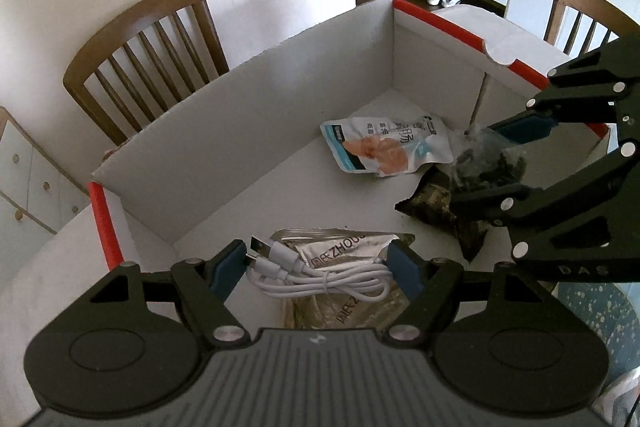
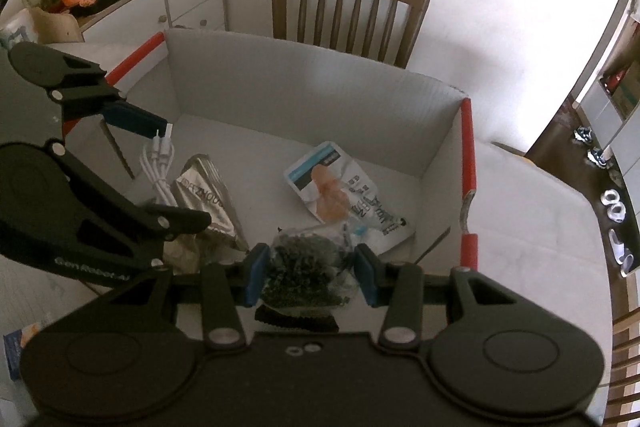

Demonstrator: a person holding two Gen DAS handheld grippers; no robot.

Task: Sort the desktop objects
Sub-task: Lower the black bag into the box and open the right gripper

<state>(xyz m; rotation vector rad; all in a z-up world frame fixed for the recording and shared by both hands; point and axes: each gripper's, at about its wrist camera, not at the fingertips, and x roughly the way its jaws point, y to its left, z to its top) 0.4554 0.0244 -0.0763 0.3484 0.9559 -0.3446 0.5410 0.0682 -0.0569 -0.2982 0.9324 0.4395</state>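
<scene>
Coiled white USB cable (image 1: pixel 320 277) sits between the blue pads of the left gripper (image 1: pixel 320 273), the bundle spanning the gap and touching both pads, so it reads as grasped; one plug sticks up past the left pad. Grip is across the coil's bulk, probably so the loops stay bunched and do not trail. Below it, on the box floor, lies a silver foil packet (image 1: pixel 340 247).

Right gripper (image 2: pixel 310 275) is clamped on a clear bag of dark dried bits (image 2: pixel 304 267), pads pressing the bag from both sides. Soft bag, so a squeeze across the middle keeps the contents from sagging out either end. A dark camouflage-patterned pouch (image 1: pixel 436 207) lies under it in the left view.

Both loads hang low inside the white cardboard box with red edges (image 1: pixel 256 115), near its floor. A white pouch with an orange picture (image 1: pixel 384 147) lies flat farther in. My judgement: the box is the collecting bin and both items are about to be set down; letting go low should keep them from bouncing or scattering.

Box stands on a white table (image 2: pixel 532 211); wooden chair (image 2: pixel 348 11) beyond.
</scene>
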